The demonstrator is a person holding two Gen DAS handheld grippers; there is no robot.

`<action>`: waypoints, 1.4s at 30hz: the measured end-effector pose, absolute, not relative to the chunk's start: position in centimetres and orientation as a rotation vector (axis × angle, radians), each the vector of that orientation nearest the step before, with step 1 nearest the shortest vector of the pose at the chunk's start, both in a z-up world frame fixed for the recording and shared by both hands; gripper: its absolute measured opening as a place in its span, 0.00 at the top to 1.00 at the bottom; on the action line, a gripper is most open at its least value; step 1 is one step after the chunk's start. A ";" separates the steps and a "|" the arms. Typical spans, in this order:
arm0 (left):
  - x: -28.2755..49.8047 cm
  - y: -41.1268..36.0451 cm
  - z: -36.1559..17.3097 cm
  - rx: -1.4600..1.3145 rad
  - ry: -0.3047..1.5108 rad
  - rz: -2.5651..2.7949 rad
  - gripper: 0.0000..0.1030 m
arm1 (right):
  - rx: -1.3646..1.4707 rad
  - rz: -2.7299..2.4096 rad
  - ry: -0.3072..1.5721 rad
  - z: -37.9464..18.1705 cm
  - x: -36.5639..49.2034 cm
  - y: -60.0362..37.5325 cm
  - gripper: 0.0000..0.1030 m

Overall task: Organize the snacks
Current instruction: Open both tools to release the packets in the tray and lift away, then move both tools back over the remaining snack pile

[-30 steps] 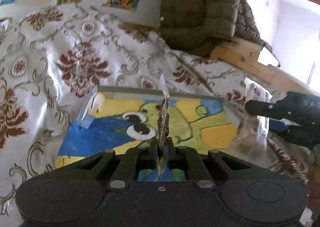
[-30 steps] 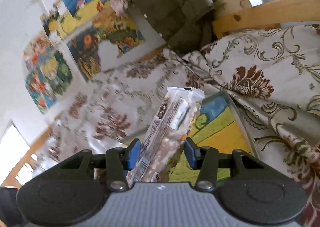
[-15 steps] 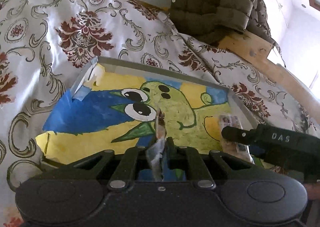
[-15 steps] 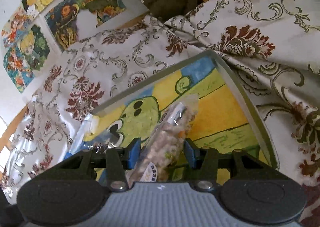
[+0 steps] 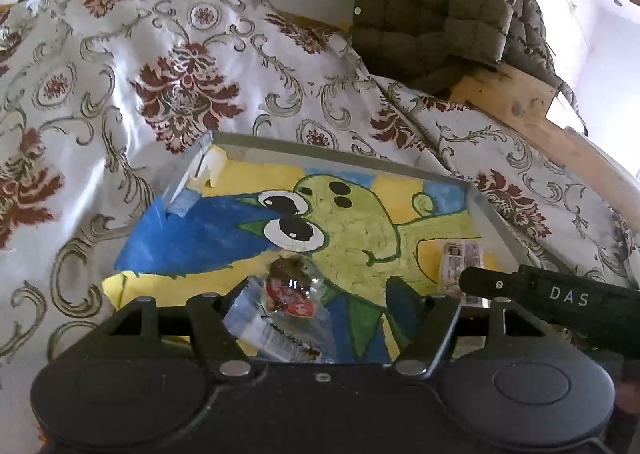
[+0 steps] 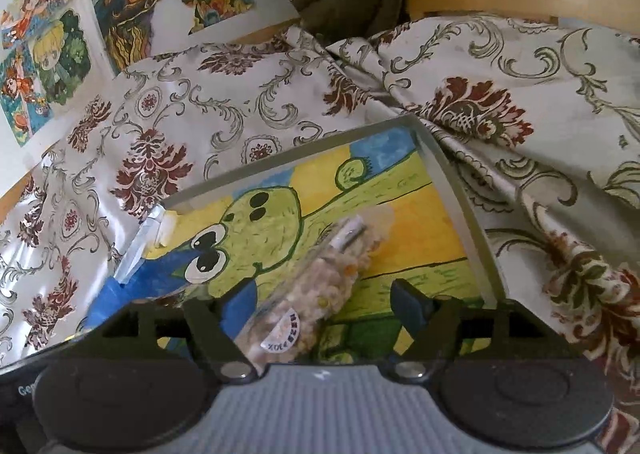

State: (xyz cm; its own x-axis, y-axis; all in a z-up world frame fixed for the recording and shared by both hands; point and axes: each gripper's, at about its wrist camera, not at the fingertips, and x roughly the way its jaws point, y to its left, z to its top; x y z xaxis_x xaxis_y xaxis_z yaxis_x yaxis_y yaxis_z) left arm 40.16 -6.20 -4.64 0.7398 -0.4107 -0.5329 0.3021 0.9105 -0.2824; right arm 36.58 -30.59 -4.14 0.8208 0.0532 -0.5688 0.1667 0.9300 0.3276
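- Both snack packs have come down since a sec ago: then held upright & pinched, now lying in the shallow grey-rimmed tray [image 5: 340, 152] w/ the painted green cartoon-creature liner.
- Left gripper [image 5: 316, 290]: jaws opening, wide apart. Clear crinkly wrapper w/ dark snack & red label [image 5: 290, 294] sits between the fingers, leaning toward the left one; pads don't look to be pressing it, so judged released onto the tray floor.
- Right gripper [image 6: 324, 294]: jaws opening too. Long clear packet of pale puffed/grain snack w/ round white sticker [image 6: 316, 286] lies between them, running away from the claw at a slant, nearer its left finger; right pad well clear.
- Why so: tray looks like the collecting spot, so packs get laid flat side by side inside the rim, not stacked.
- Right claw's black finger w/ white lettering pokes in at right of the left-wrist view, just in front of the grain packet's far end [image 5: 460, 260].
- Tray rests on white cloth w/ maroon floral & grey scroll print [image 5: 180, 94]; olive quilted jacket [image 5: 432, 2] well beyond both claws.
- Next, prob: back both claws out w/o snagging wrappers.
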 end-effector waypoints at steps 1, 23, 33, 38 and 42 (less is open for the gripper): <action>39.9 -6.2 -4.4 -0.181 0.622 -0.391 0.28 | 0.378 -0.065 0.605 -3.9 36.3 -30.6 0.21; 26.7 -4.4 3.1 -0.113 0.364 -0.273 0.01 | 0.256 -0.056 0.312 2.8 22.8 -30.1 0.00; 18.5 -2.3 3.1 -0.085 0.331 -0.221 0.01 | 0.208 -0.064 0.307 3.2 14.8 -28.7 0.00; 15.7 -1.9 2.6 -0.085 0.370 -0.232 0.01 | 0.291 -0.057 0.377 2.3 11.4 -28.2 0.00; 13.8 -1.5 2.0 -0.100 0.409 -0.237 0.01 | 0.312 -0.073 0.416 1.6 9.4 -28.1 0.00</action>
State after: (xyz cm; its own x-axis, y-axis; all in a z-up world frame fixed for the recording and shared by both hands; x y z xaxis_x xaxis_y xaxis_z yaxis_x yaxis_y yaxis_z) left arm 13.83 -1.47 2.03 0.8905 -0.2477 -0.3816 0.2075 0.9676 -0.1440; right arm 9.44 -28.12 1.61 0.9130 -0.0067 -0.4080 0.1332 0.9499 0.2827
